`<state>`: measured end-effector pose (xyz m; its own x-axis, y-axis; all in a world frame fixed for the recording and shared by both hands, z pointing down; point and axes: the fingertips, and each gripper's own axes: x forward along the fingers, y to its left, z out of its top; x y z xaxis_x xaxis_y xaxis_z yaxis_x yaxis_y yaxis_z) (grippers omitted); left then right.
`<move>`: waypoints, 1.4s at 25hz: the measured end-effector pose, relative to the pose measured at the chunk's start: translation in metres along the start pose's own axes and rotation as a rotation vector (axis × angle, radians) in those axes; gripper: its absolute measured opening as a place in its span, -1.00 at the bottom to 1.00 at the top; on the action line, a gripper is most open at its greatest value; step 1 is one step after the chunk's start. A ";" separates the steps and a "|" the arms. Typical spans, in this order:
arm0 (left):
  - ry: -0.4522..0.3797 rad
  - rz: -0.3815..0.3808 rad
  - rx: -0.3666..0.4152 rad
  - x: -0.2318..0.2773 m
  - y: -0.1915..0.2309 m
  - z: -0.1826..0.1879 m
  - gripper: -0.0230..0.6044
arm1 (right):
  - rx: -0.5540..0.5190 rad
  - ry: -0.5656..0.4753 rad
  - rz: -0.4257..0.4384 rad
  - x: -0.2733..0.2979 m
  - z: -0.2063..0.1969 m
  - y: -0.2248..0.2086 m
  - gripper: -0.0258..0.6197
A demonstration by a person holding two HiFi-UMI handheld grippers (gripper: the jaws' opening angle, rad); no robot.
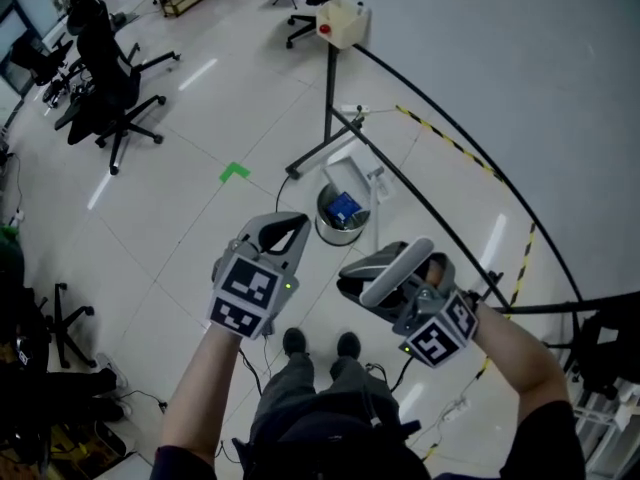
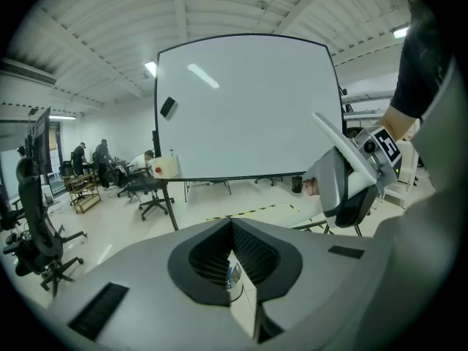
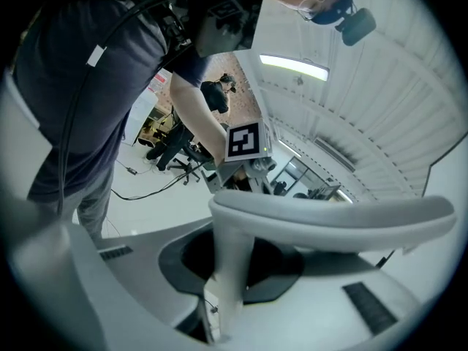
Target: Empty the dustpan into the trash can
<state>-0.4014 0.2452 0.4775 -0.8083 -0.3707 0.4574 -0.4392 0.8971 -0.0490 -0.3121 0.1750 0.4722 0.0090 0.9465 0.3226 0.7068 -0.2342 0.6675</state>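
dustpan (image 1: 397, 272) gripped by its handle in your right gripper (image 1: 366, 286), at 5 o'clock of the trash can (image 1: 326, 231) | left gripper (image 1: 292, 224) closed on nothing | step: likely approach, not yet emptied | next: bring the pan over the can at 12 o'clock, then tip

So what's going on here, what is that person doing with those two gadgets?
A person is standing over a small trash can on the floor, its lid open, holding a hand-held gripper in each hand. The right gripper has its fingers clamped on a light grey dustpan, held in the air close to the person and not yet over the can. The left gripper is shut with nothing in it and hovers alongside.
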 end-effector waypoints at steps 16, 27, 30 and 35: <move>0.005 0.065 -0.009 0.016 -0.047 0.004 -0.94 | -0.040 -0.052 0.077 -0.022 -0.011 0.012 -0.72; 0.042 0.100 0.009 0.002 -0.045 -0.016 -0.94 | -0.026 -0.039 0.076 -0.014 -0.011 0.005 -0.72; 0.040 0.102 0.008 0.002 -0.042 -0.014 -0.93 | -0.016 -0.037 0.075 -0.012 -0.012 -0.001 -0.72; 0.031 0.109 -0.002 -0.001 -0.036 -0.012 -0.94 | 0.032 -0.034 0.023 -0.010 -0.015 -0.028 -0.72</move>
<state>-0.3798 0.2162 0.4888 -0.8388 -0.2635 0.4765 -0.3484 0.9322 -0.0978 -0.3425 0.1689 0.4609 0.0494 0.9480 0.3145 0.7282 -0.2497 0.6383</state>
